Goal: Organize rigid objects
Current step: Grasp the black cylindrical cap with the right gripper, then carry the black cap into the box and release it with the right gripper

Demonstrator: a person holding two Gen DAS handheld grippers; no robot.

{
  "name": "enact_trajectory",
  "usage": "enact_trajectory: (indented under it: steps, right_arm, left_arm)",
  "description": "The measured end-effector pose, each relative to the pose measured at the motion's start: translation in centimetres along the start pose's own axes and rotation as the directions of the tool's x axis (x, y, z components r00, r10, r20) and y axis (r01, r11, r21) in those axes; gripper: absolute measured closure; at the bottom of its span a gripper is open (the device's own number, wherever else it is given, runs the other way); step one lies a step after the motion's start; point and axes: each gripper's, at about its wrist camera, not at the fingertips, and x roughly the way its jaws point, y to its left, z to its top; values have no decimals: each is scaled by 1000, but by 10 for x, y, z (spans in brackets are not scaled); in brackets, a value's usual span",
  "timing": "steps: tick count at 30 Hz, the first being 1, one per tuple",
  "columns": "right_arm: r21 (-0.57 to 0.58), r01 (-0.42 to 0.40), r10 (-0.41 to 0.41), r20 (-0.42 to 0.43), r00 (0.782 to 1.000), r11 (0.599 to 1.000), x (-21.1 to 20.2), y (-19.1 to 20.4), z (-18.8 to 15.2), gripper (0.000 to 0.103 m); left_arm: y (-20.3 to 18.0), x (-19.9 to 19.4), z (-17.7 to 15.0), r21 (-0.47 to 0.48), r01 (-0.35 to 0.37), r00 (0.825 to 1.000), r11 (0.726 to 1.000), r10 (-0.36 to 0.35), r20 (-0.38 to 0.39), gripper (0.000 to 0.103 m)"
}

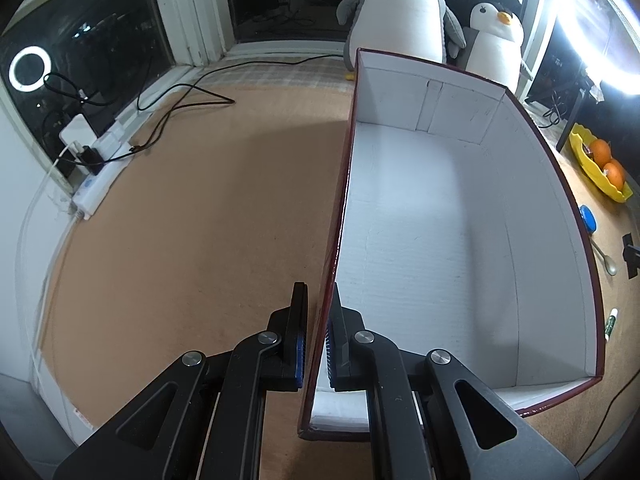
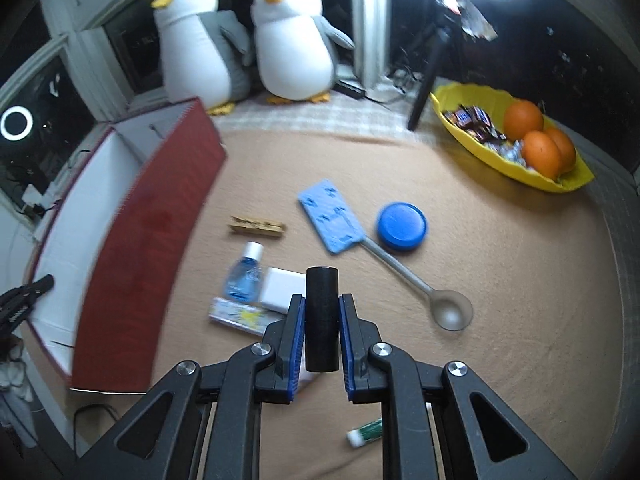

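Right hand-held gripper (image 2: 322, 322) clamps a black cylinder (image 2: 321, 316) upright between its pads, above the counter (image 2: 500, 280). Below it: white block (image 2: 282, 288), blue bottle (image 2: 245, 276), spoon (image 2: 416, 280), blue lid (image 2: 402, 225). Left hand-held gripper (image 1: 318, 336), pointing forward, straddles the red box (image 1: 460, 216) left wall, slightly parted; grip unclear.

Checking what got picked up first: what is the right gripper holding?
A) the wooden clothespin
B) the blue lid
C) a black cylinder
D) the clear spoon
C: the right gripper is shut on a black cylinder, while the blue lid, spoon and clothespin lie on the mat.
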Motion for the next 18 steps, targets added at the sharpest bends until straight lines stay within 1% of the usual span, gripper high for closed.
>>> enact_trajectory:
  steps: [5, 9, 18]
  right_arm:
    - [-49, -64, 66, 36, 997, 997, -16, 48, 3, 88]
    - [-91, -119, 124, 46, 991, 989, -25, 83, 0, 88]
    - [-203, -174, 184, 31, 982, 963, -29, 153, -8, 88]
  left_arm:
    - [1, -2, -1, 2, 17, 1000, 1000, -17, 12, 96]
    - [1, -4, -2, 3, 27, 999, 1000, -27, 20, 96]
    - [4, -9, -3, 11, 51, 998, 999, -51, 41, 96]
